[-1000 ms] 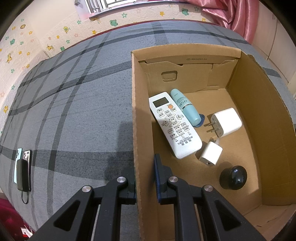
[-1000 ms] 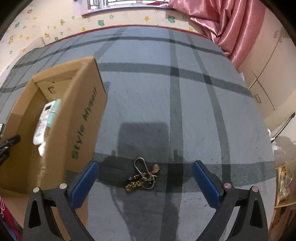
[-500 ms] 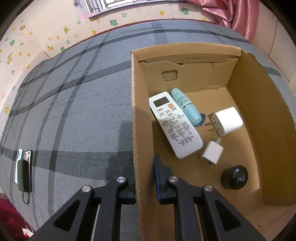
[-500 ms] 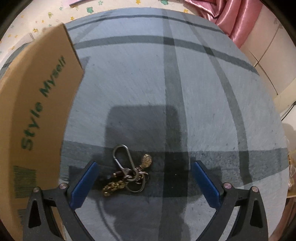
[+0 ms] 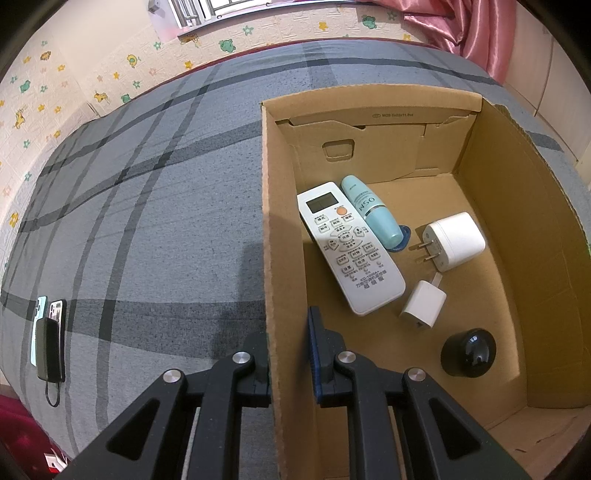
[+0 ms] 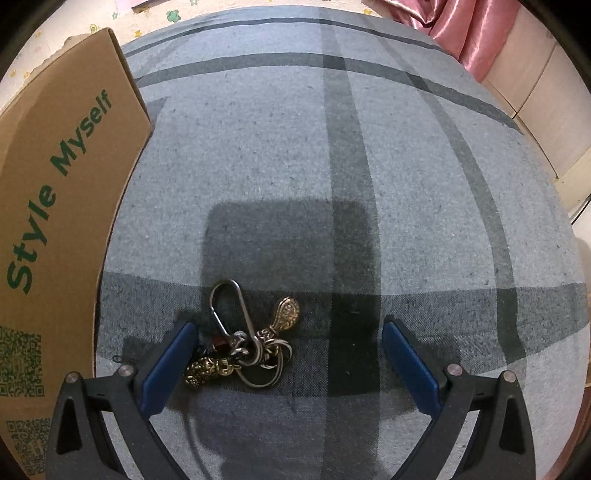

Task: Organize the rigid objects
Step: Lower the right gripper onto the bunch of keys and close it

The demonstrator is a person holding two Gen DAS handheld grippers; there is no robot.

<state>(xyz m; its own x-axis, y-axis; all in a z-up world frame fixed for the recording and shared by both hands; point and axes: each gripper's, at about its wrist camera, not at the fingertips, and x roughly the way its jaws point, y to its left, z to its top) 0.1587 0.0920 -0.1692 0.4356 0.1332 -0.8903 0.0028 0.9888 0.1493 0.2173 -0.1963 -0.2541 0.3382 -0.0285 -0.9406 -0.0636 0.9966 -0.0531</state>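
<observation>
While the keychain (image 6: 242,345) lies on the plaid bed (image 6: 295,166), your right tool (image 6: 288,354) straddles it, fingers apart, left pad partly covering its charm. Your left tool (image 5: 288,354) is clamped on the cardboard box (image 5: 271,258) wall, its outer pad hidden.

Child's bedroom, plaid bedsheet (image 5: 147,221), cartoon animal wallpaper (image 5: 110,74), pink curtain (image 5: 461,29)

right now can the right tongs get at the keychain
Probably yes. The right tongs are open, with the keychain lying on the bed between the fingers, close to the left one. Nothing covers it; the box stands off to the side.
</observation>
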